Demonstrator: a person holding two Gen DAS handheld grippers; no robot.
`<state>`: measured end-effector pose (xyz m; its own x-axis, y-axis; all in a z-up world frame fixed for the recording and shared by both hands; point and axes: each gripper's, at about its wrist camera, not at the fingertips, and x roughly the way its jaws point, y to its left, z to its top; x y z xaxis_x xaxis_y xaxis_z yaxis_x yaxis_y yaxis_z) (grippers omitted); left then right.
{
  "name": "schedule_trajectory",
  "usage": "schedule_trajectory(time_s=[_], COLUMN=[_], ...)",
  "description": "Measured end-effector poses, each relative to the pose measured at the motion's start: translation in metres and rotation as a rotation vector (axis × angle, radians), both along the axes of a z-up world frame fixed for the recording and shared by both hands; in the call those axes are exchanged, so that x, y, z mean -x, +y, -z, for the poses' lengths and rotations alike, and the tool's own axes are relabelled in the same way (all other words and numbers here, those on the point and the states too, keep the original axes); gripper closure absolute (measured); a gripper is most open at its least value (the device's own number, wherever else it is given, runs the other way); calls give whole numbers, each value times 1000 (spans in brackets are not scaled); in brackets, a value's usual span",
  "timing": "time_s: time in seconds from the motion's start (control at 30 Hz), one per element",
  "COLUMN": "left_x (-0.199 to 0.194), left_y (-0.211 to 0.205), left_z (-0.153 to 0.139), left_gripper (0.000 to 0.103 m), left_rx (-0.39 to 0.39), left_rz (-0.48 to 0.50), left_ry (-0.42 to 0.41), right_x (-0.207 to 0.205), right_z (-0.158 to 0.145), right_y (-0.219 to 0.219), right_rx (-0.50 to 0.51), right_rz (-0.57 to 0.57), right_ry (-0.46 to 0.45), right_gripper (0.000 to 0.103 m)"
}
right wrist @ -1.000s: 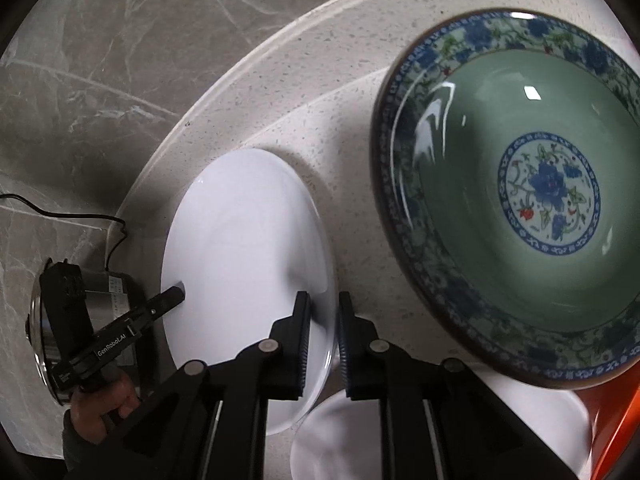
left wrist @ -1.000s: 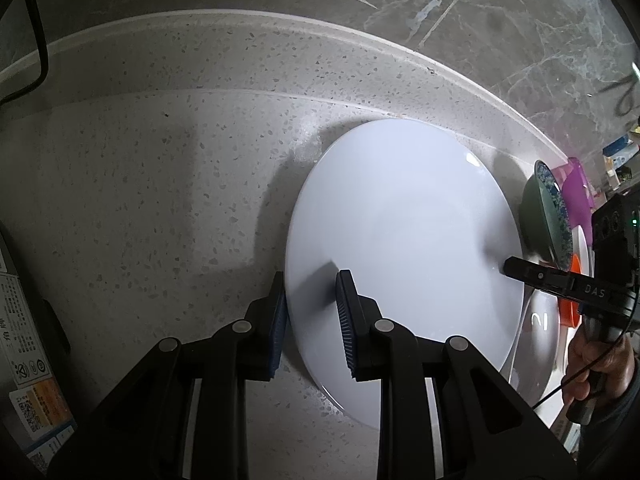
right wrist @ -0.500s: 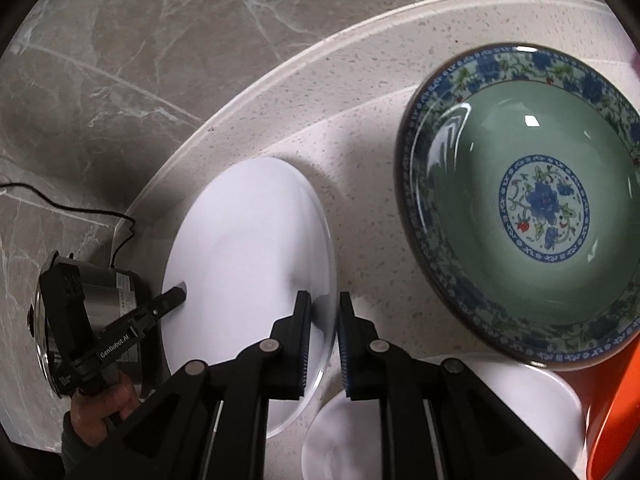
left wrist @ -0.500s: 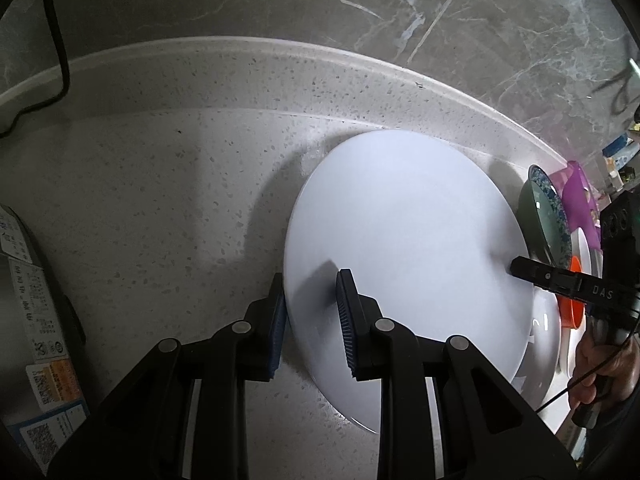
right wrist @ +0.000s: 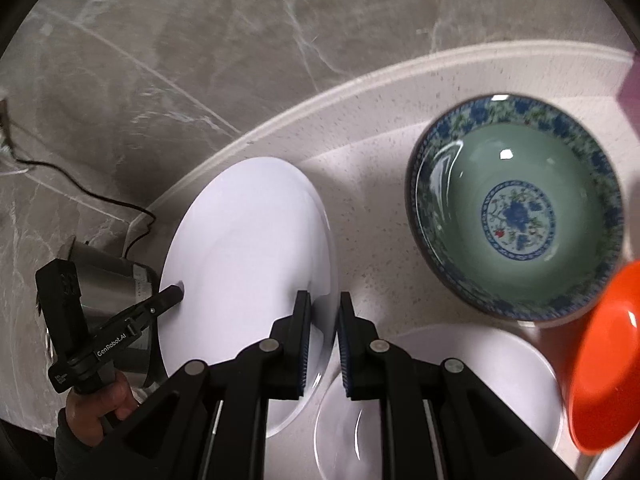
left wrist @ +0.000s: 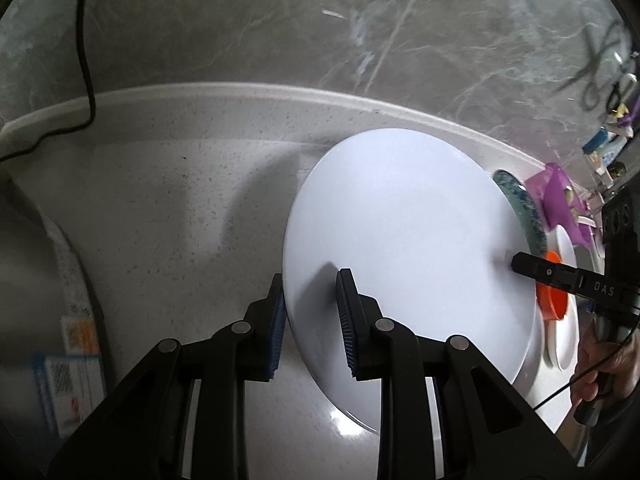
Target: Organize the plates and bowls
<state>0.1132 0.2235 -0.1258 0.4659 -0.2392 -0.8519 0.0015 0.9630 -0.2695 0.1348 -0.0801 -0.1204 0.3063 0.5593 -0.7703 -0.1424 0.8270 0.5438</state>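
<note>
A large white plate (left wrist: 404, 248) is held between both grippers above the speckled counter. My left gripper (left wrist: 310, 312) is shut on its near left rim. My right gripper (right wrist: 324, 336) is shut on the opposite rim of the same plate (right wrist: 248, 248). A green bowl with a blue floral rim (right wrist: 516, 208) sits to the right. A smaller white plate (right wrist: 472, 392) lies under the right gripper, and an orange dish (right wrist: 608, 360) is at its right edge. In the left wrist view the right gripper's finger (left wrist: 548, 272) reaches over the plate's far edge.
A steel cooker (right wrist: 108, 304) stands at the left with a black cord (left wrist: 86, 60) running up the marble wall. A purple container (left wrist: 560, 204) is behind the green bowl (left wrist: 520, 208). The counter's raised back edge (left wrist: 240, 92) runs along the wall.
Both grippers have lifted the white plate up and back from the counter. The green bowl and the other dishes look smaller and farther away.
</note>
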Motion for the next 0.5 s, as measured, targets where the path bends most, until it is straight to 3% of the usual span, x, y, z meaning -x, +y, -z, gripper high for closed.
schedule_trajectory(time_s=[0.3, 0.5], left_x=[89, 160], left_y=[-32, -62], left_z=[-43, -38], left_gripper=[81, 81], left_rx=[7, 30], left_rz=[39, 82], left_ry=[-54, -21], right_x=[80, 146], right_z=[-37, -41], right_y=[-31, -53], right_rx=[-13, 4], right_rz=[-2, 18], right_ry=[-74, -75], right_gripper=[88, 88])
